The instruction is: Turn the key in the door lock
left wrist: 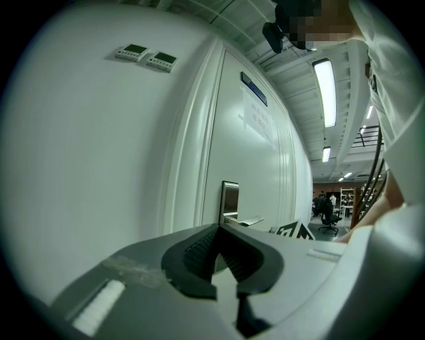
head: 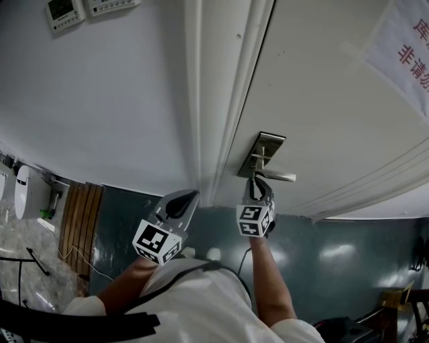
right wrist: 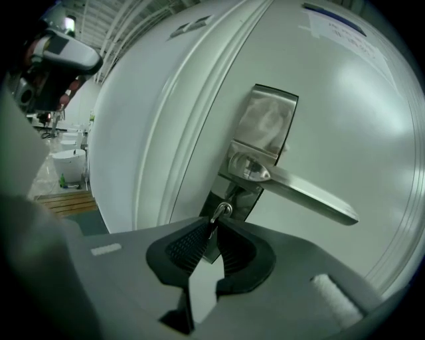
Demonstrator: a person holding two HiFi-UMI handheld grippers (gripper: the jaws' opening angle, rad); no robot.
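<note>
A steel lock plate (head: 263,151) with a lever handle (head: 278,176) is on the white door. My right gripper (head: 258,184) is right up against the plate, below the lever. In the right gripper view a small metal key (right wrist: 220,212) sticks out of the keyhole under the lever handle (right wrist: 312,196). The right gripper (right wrist: 214,222) is shut on the key's head. My left gripper (head: 182,201) hangs beside the door frame, shut with nothing in it. In the left gripper view its jaws meet at the tip, and the lock plate (left wrist: 230,199) shows beyond the left gripper (left wrist: 220,229).
The white door frame (head: 221,100) runs just left of the lock. Two wall control panels (head: 65,12) sit on the wall at upper left. A paper sign (head: 409,47) hangs on the door. A wooden slatted stand (head: 80,214) is at lower left.
</note>
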